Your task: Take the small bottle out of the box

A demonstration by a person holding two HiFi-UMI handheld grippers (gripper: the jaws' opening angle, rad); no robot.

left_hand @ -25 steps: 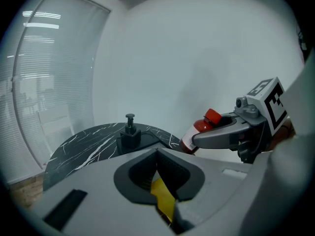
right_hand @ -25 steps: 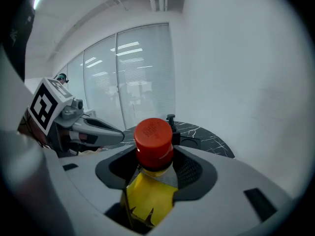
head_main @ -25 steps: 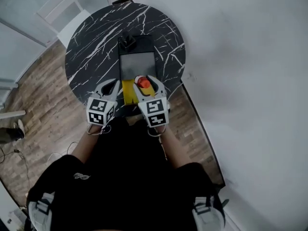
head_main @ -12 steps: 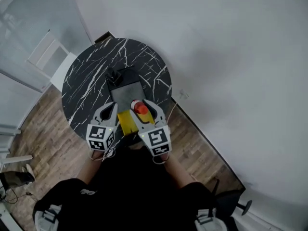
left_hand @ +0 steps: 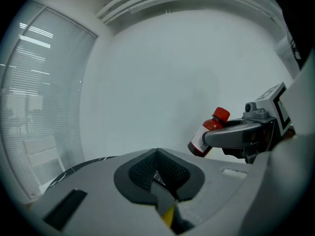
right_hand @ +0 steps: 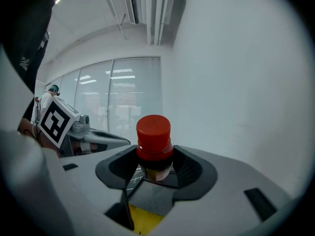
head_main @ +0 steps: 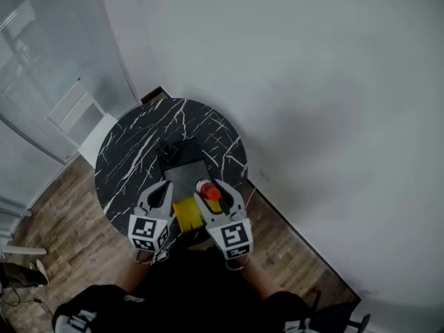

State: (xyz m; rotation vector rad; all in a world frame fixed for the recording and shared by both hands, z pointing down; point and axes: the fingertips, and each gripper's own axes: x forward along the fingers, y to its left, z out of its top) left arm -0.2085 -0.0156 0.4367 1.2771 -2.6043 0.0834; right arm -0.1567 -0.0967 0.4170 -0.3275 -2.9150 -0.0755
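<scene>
Right gripper view shows the small bottle (right_hand: 153, 140), red cap up, clamped just under the cap by the right tongs (right_hand: 156, 165) and clear of the yellow box (head_main: 186, 212) beside it. The left tongs (left_hand: 158, 170) look clenched on that box's edge, probably to steady it. Both hang above the black marble table (head_main: 132, 159), so the removal looks essentially done.
</scene>
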